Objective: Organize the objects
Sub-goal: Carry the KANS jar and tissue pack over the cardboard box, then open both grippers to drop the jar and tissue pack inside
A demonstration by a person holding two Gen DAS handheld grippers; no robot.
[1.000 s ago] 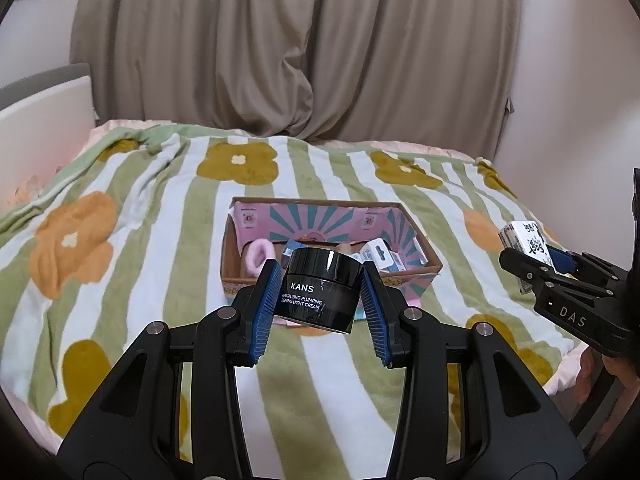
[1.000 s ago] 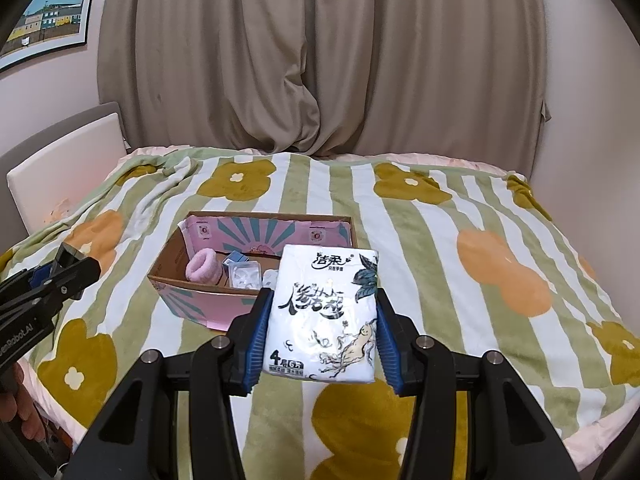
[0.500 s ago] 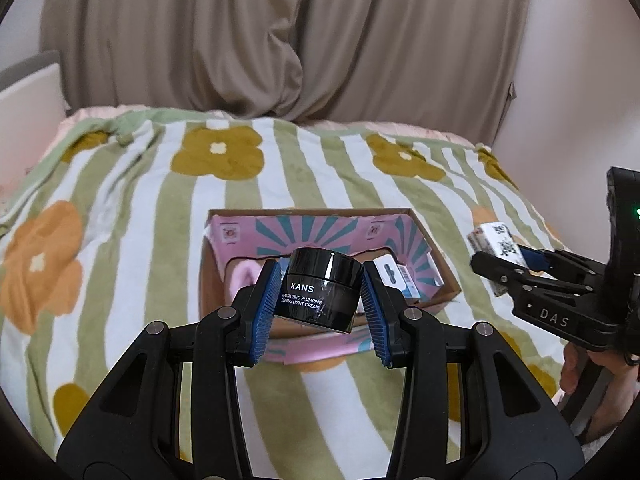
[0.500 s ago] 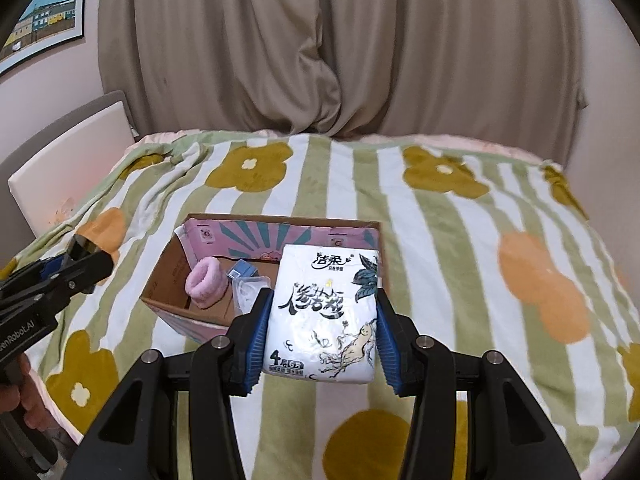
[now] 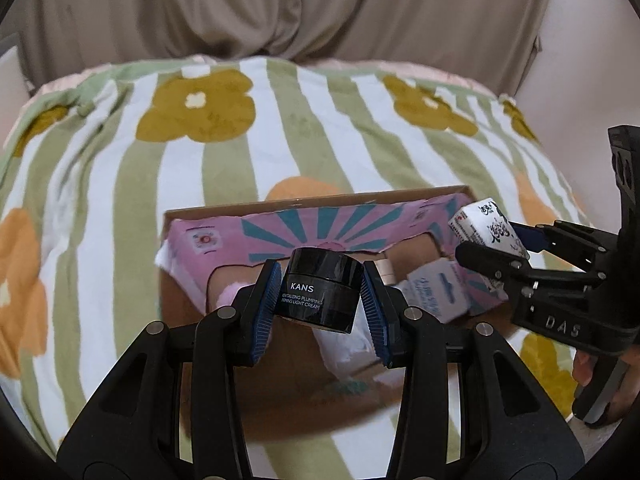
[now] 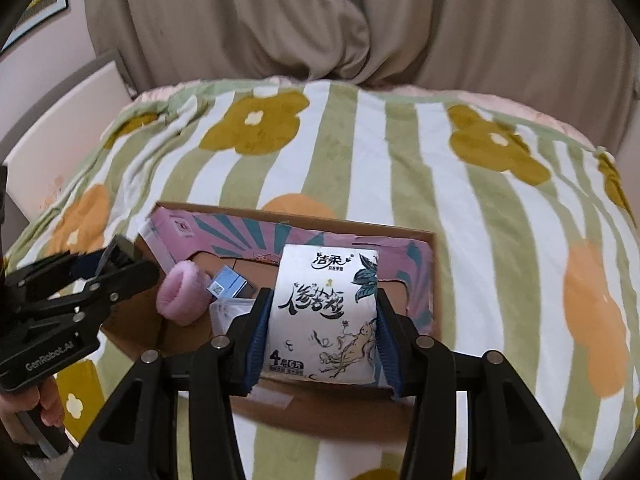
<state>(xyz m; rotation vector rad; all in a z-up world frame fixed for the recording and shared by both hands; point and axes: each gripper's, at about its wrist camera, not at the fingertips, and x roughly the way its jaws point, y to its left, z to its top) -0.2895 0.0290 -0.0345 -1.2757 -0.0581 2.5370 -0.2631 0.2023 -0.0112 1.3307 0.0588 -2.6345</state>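
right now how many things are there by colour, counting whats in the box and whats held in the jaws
black: 1, the cream jar held by the left gripper
white: 2, the tissue pack held by the right gripper, and a clear-white packet in the box
pink: 1, the fuzzy roll
blue and white: 1, the small carton
total: 5 that show; more may be hidden

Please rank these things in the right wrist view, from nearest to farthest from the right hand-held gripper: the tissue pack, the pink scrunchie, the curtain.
1. Tissue pack: clamped between the pads of the right hand-held gripper.
2. Pink scrunchie: left of the pack, inside the cardboard box.
3. Curtain: behind the bed, farthest.
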